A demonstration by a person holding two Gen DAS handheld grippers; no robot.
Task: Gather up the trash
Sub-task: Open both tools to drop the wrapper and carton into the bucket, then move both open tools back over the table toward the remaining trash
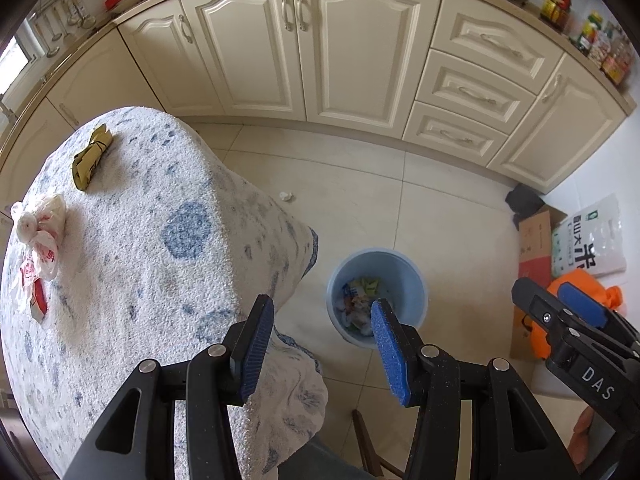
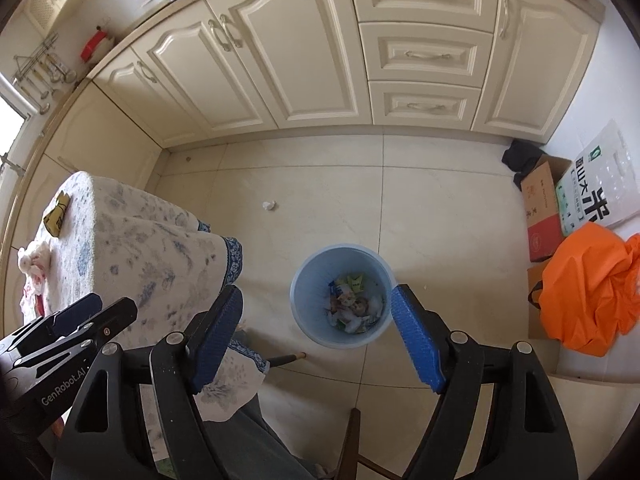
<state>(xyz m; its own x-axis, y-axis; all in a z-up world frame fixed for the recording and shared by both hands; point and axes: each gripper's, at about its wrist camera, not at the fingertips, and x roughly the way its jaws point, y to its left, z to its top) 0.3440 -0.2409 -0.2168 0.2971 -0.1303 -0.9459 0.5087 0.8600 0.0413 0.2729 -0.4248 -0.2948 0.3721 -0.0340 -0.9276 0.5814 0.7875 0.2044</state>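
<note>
From where I sit, the biggest thing is the surface draped in a white, blue-flowered fleecy cloth (image 1: 152,248). On the tiled floor beside it stands the round pale-blue plastic bin (image 2: 344,256), already holding crumpled wrappers.

Three pieces are left, I judge. The knotted white plastic bag with red print (image 1: 42,236) lies near the surface's far-left edge; it looks light, soft and a little slippery, so I would take it by the knot. The crumpled olive-yellow wrapper (image 1: 90,156) lies well apart from it, farther along the cloth; it looks stiff and crinkly, best pinched across its narrow middle. The small white paper wad (image 2: 269,205) lies on the floor, feather-light, easily crushed.

My left claw (image 1: 318,348) stands part-open and empty; my right claw (image 2: 316,336) gapes wide, empty, above the bin.
</note>
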